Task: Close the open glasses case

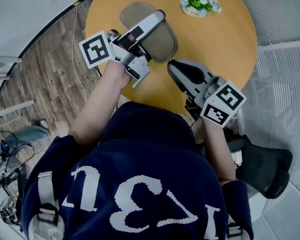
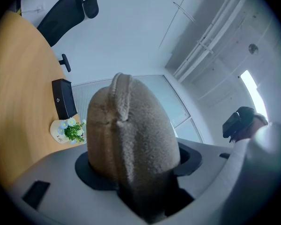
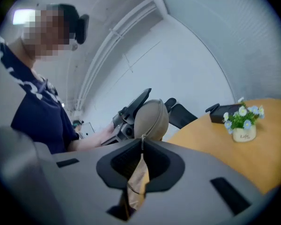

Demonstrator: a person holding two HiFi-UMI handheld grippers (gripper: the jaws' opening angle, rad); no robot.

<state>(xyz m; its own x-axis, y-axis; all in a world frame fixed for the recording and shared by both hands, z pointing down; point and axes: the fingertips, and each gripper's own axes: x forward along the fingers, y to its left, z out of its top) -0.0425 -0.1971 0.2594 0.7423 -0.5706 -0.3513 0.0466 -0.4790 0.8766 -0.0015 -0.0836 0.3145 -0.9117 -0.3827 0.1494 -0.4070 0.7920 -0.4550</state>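
Observation:
A taupe felt glasses case [image 1: 157,41] hangs above the round wooden table [image 1: 215,44], gripped at its near end by my left gripper [image 1: 157,21]. In the left gripper view the case [image 2: 131,139] fills the space between the jaws, seam facing up, with my left gripper [image 2: 140,172] shut on it. My right gripper [image 1: 172,66] sits just right of the case, tip at its edge. In the right gripper view a tan zipper pull tab [image 3: 138,177] is pinched in my right gripper [image 3: 139,172], and the case [image 3: 152,118] is just beyond it.
A small pot of flowers [image 1: 198,3] stands at the table's far side, with a black box [image 3: 225,112] behind it. A black office chair [image 1: 262,169] is at the right. Cables and gear lie on the floor at the left [image 1: 10,149].

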